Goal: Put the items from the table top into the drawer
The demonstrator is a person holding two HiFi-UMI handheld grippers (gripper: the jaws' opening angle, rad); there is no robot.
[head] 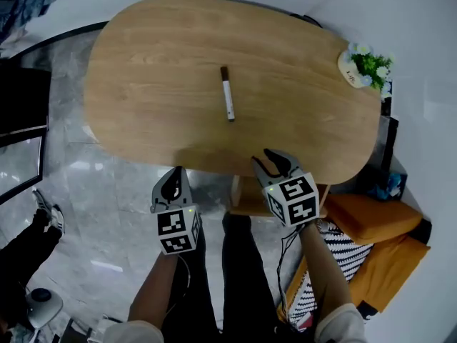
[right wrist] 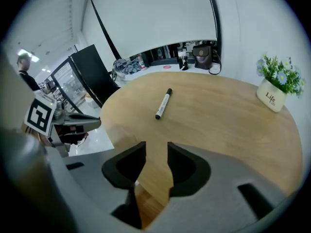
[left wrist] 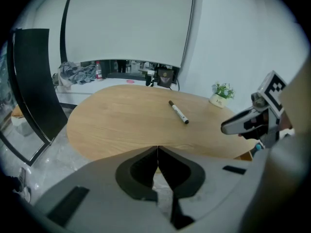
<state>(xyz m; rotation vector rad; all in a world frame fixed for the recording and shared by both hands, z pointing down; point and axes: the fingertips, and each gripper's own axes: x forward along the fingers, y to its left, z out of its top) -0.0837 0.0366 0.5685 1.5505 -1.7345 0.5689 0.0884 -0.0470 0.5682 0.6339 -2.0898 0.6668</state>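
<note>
A white marker pen with a black cap (head: 227,93) lies alone near the middle of the oval wooden table (head: 157,84). It also shows in the left gripper view (left wrist: 178,112) and the right gripper view (right wrist: 163,104). My left gripper (head: 172,183) hangs over the floor just short of the table's near edge, its jaws shut together with nothing in them (left wrist: 158,152). My right gripper (head: 275,163) is over the near edge, its jaws apart and empty (right wrist: 156,152). Both are well short of the pen. A wooden piece (head: 246,200) shows under the table edge.
A small potted plant (head: 365,66) stands at the table's far right end. Orange cushions (head: 375,219) and a striped one (head: 341,254) lie to the right. A black panel (head: 21,106) stands at the left, and another person's legs (head: 25,245) at lower left.
</note>
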